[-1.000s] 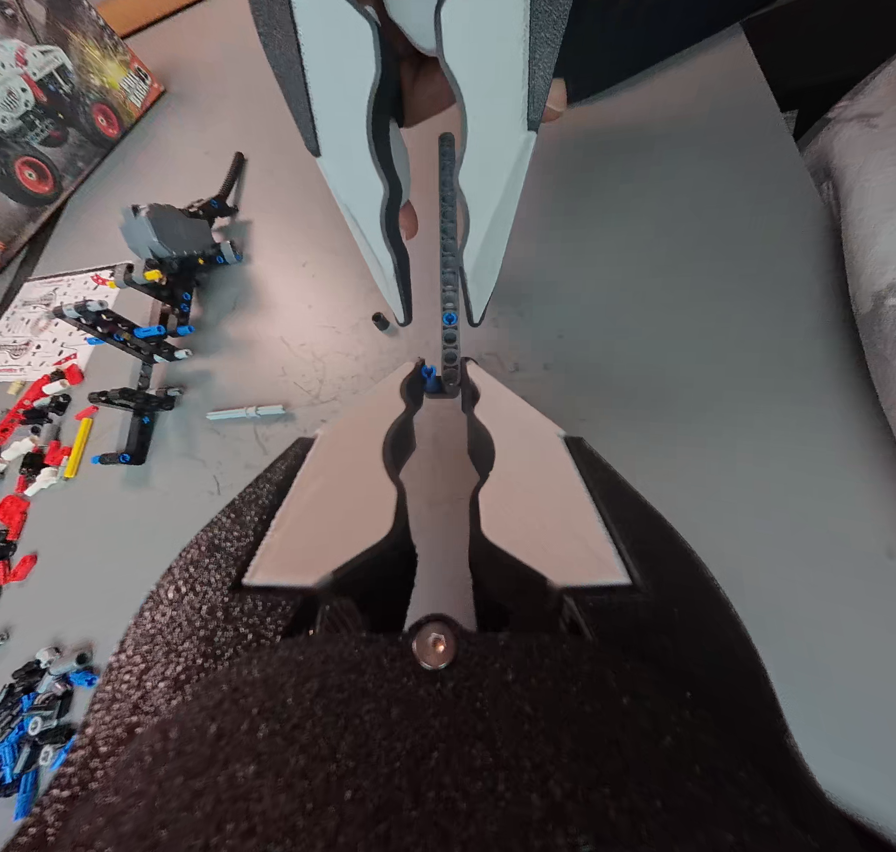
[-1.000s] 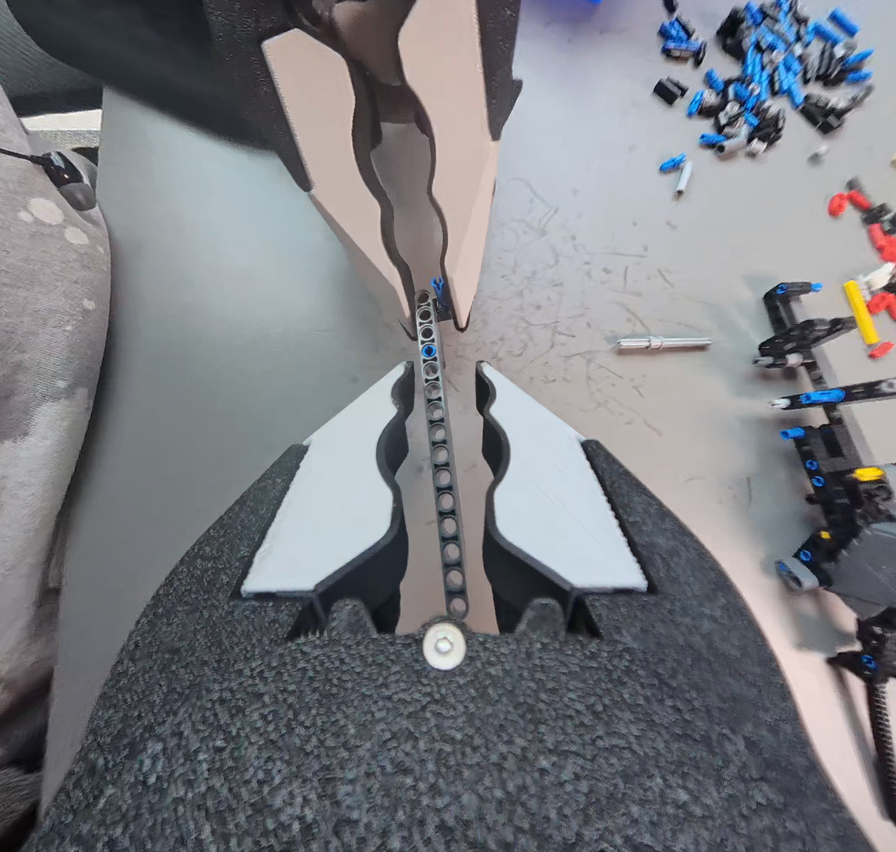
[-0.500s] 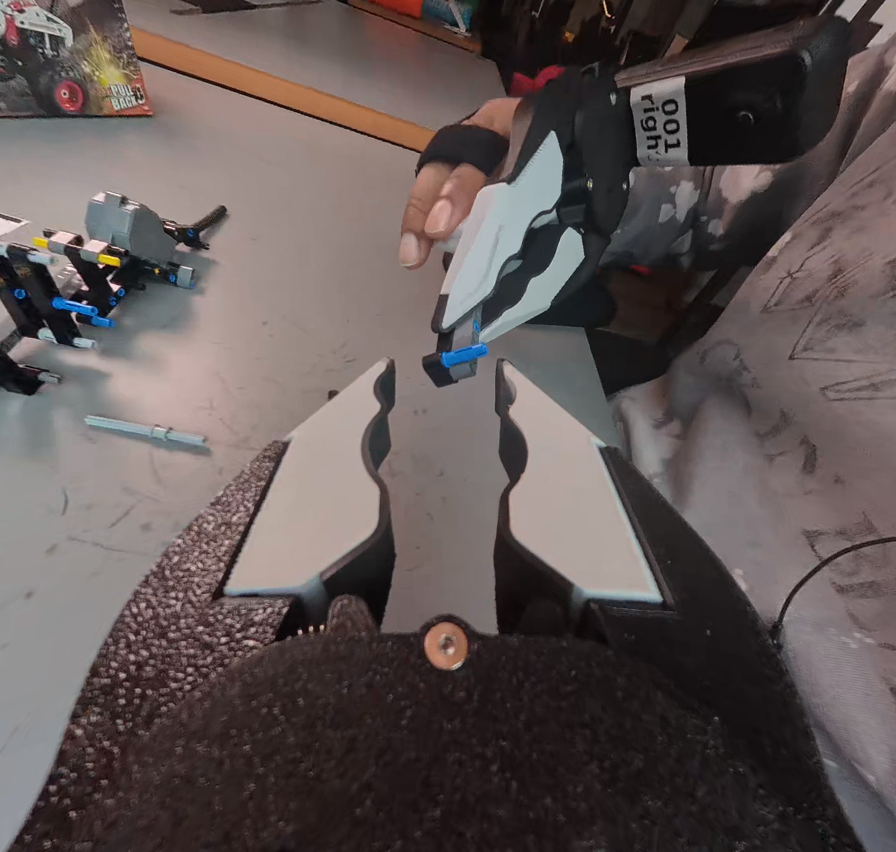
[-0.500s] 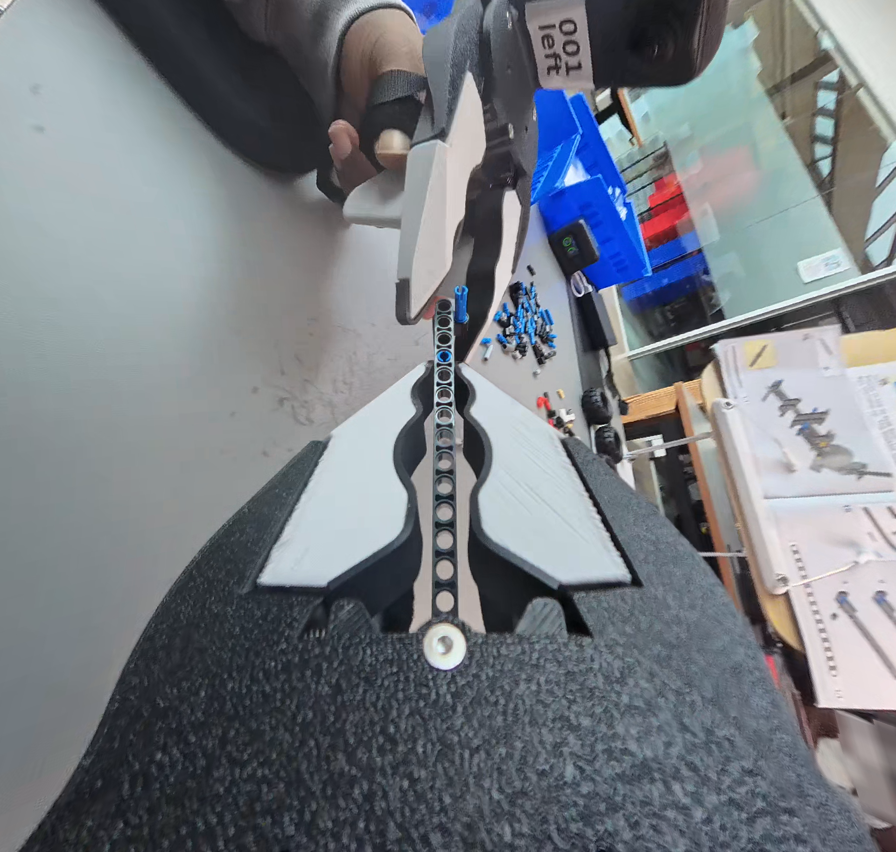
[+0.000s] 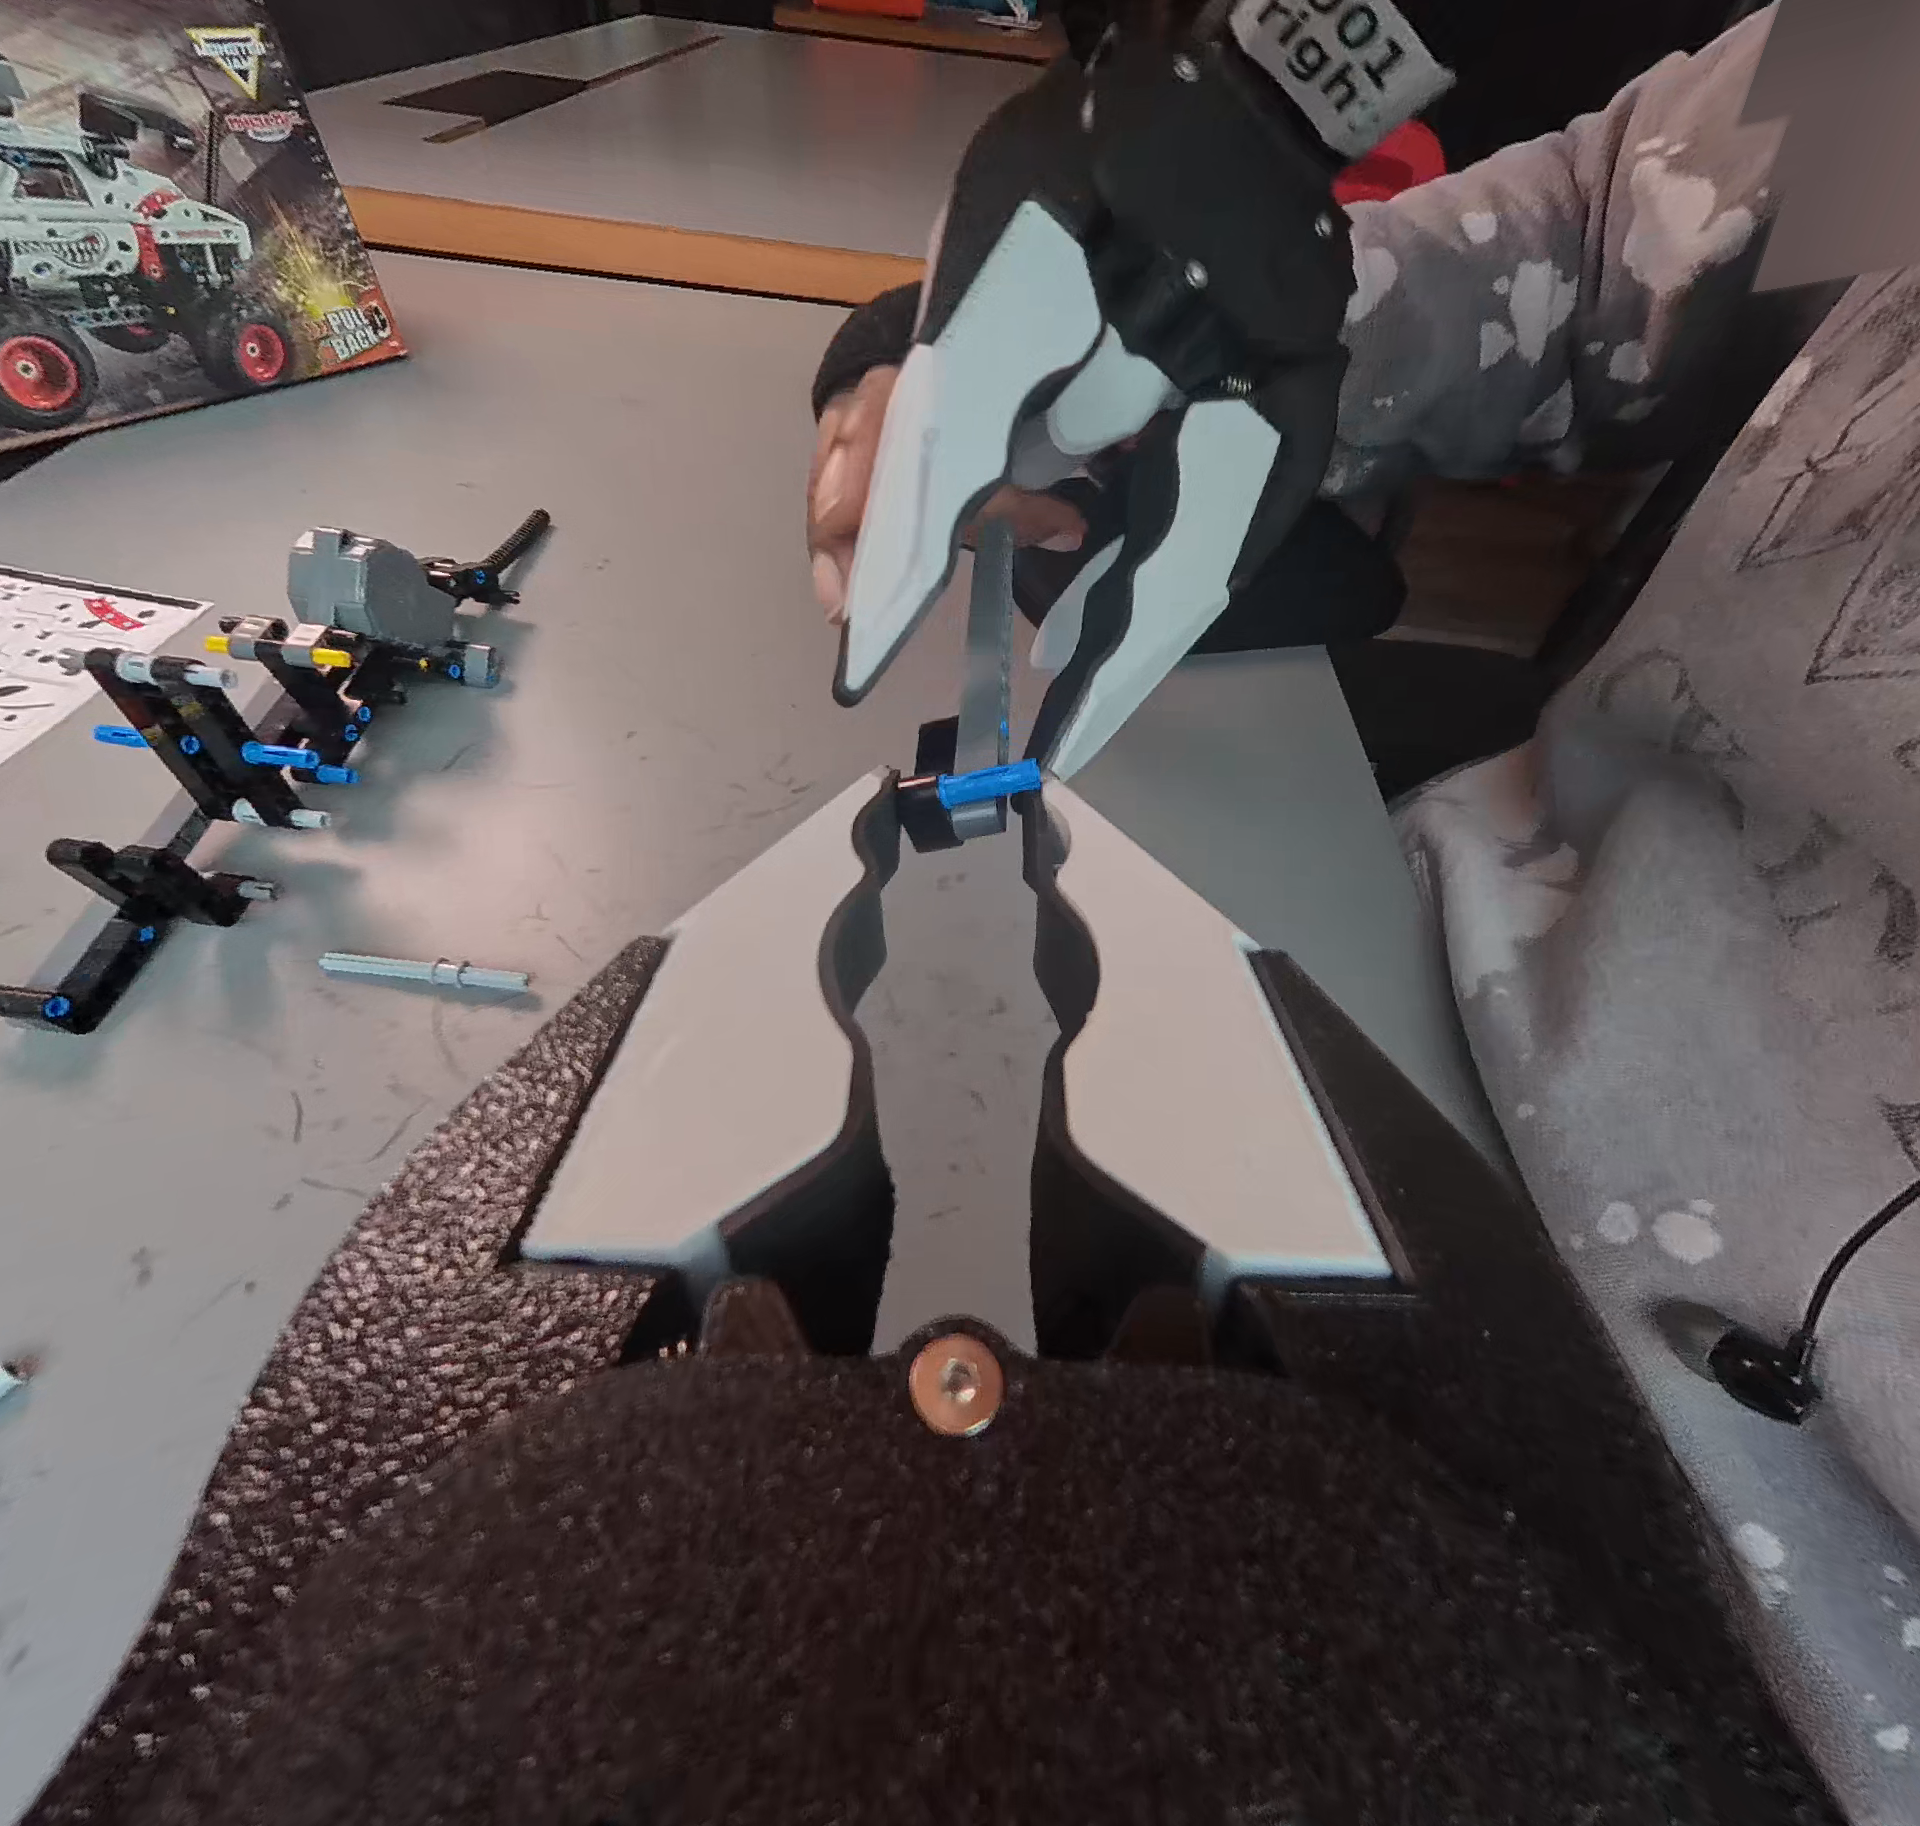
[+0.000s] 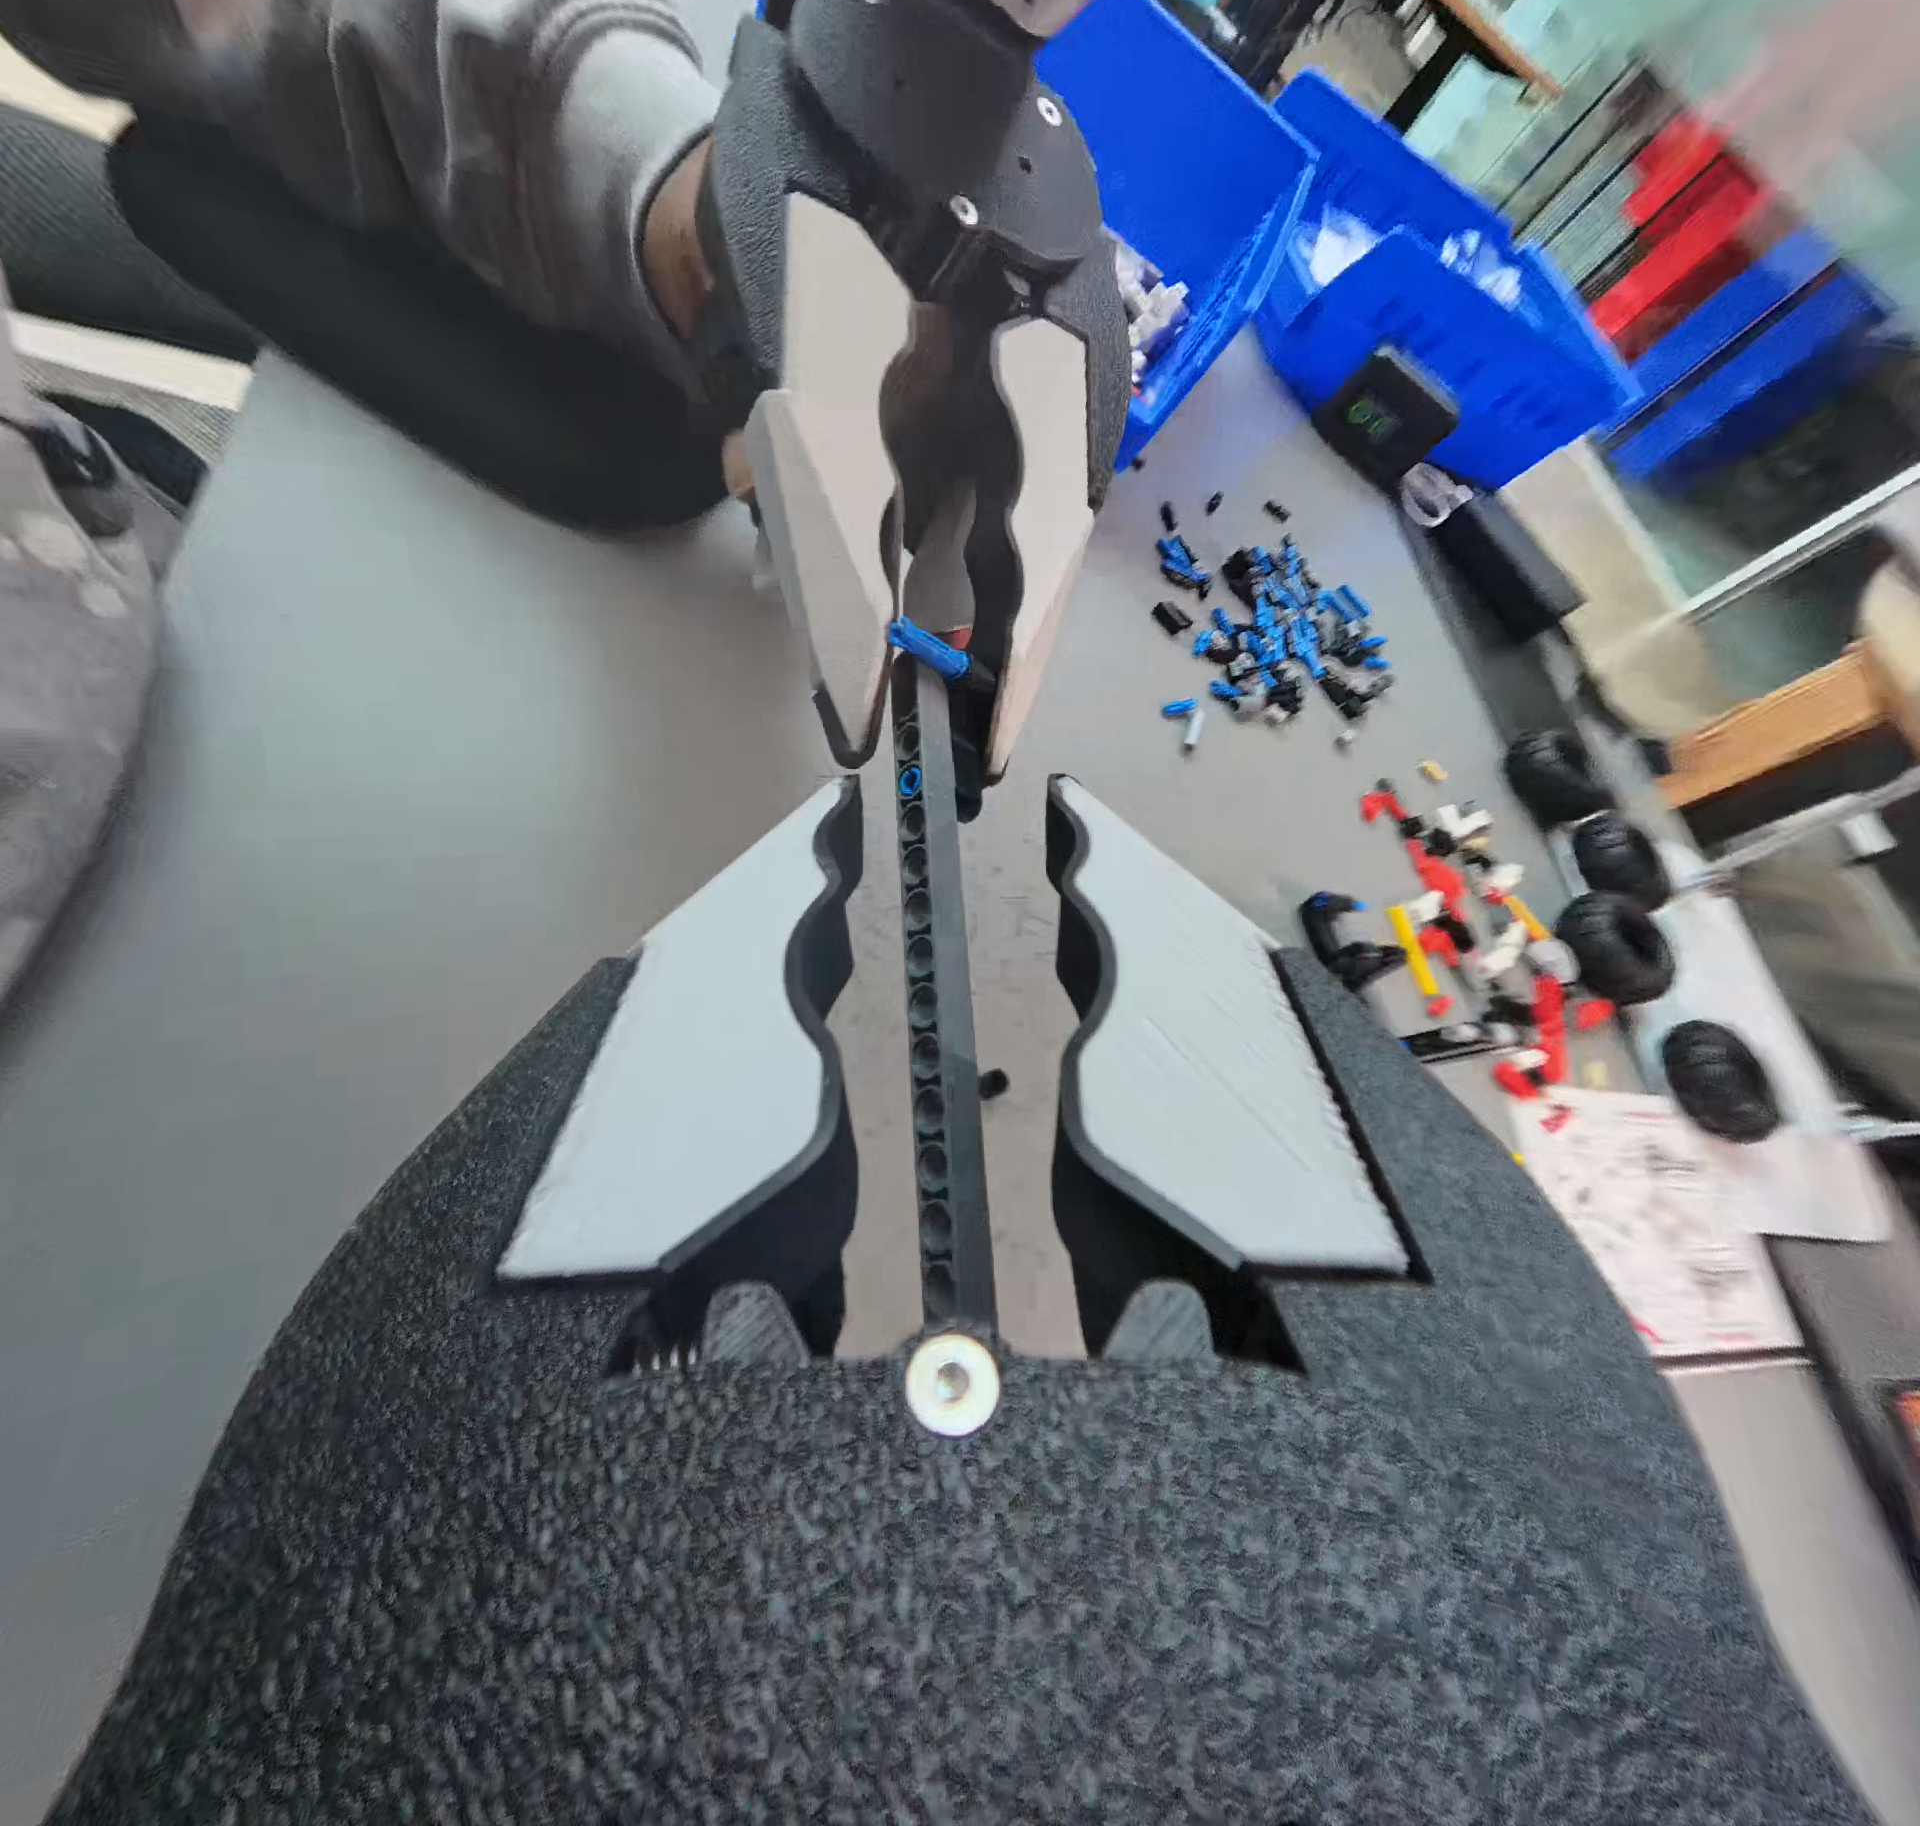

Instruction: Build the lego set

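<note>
A long dark beam (image 6: 935,997) with a row of holes runs up between my right gripper's (image 6: 951,789) fingers. Its jaws stand apart from the beam on both sides. The beam's far end carries a blue pin (image 5: 987,782) and a small black connector (image 5: 925,820). My left gripper (image 5: 961,800) is shut on that end, with its tips pressing across the pin and connector. From the left wrist view the right gripper (image 5: 954,727) comes down from above with the beam (image 5: 987,633) between its spread fingers. From the right wrist view the left gripper (image 6: 925,748) pinches the pin (image 6: 925,646).
A partly built chassis (image 5: 343,654), a grey axle (image 5: 426,974), an instruction sheet (image 5: 62,654) and the set box (image 5: 156,218) lie to the left. A pile of blue and black pins (image 6: 1278,633), red parts (image 6: 1455,903), tyres (image 6: 1621,935) and blue bins (image 6: 1455,322) lie beyond. My two grippers' fingertips are within a few centimetres of each other.
My left gripper has closed in on the pin end of the beam. My right gripper's jaws, shut on the beam half a second ago, now stand apart.
</note>
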The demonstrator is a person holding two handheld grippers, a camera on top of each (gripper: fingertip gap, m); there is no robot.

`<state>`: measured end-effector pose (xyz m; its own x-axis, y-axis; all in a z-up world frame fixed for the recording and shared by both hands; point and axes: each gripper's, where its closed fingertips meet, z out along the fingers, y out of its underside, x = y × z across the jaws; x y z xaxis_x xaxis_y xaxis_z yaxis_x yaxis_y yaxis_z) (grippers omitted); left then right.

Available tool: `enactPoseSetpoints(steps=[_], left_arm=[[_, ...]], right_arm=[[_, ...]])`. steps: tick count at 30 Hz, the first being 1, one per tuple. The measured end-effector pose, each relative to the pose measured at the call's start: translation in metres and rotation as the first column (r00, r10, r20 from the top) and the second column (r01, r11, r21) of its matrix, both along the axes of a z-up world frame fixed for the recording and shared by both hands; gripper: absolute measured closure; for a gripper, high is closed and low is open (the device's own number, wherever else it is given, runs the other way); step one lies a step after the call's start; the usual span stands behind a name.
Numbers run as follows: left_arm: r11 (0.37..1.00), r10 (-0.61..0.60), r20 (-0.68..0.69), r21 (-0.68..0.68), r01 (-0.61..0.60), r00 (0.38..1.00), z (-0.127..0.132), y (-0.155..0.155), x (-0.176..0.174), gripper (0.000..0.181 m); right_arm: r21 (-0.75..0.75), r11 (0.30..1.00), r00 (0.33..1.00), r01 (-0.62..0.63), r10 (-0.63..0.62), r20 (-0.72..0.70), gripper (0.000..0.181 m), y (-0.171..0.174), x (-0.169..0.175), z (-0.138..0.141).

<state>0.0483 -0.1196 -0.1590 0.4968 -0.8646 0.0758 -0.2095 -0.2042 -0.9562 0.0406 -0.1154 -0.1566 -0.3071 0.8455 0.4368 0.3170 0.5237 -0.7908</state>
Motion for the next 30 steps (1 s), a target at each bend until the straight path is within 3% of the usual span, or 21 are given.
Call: enactPoseSetpoints(steps=[4, 8, 24, 30], left_arm=[[0.996, 0.016, -0.071, 0.093, -0.009, 0.997, -0.001, 0.000, 0.000, 0.155], [0.990, 0.012, -0.112, 0.138, 0.003, 0.994, -0.004, -0.003, 0.000, 0.155], [1.000, 0.006, -0.168, -0.007, -0.007, 0.986, -0.029, 0.000, -0.003, 0.162], [0.999, 0.009, -0.302, -0.043, -0.022, 0.953, -0.058, 0.003, -0.006, 0.161]], right_arm=[[-0.277, 0.961, 0.992, -0.002, 0.037, 0.122, 0.154, -0.004, 0.002, -0.008], [-0.351, 0.936, 0.989, -0.024, 0.074, 0.129, 0.165, -0.007, 0.001, -0.012], [-0.247, 0.969, 0.980, -0.013, 0.061, 0.190, 0.165, 0.002, 0.003, -0.038], [-0.210, 0.978, 0.954, -0.008, 0.071, 0.292, 0.165, 0.007, 0.004, -0.064]])
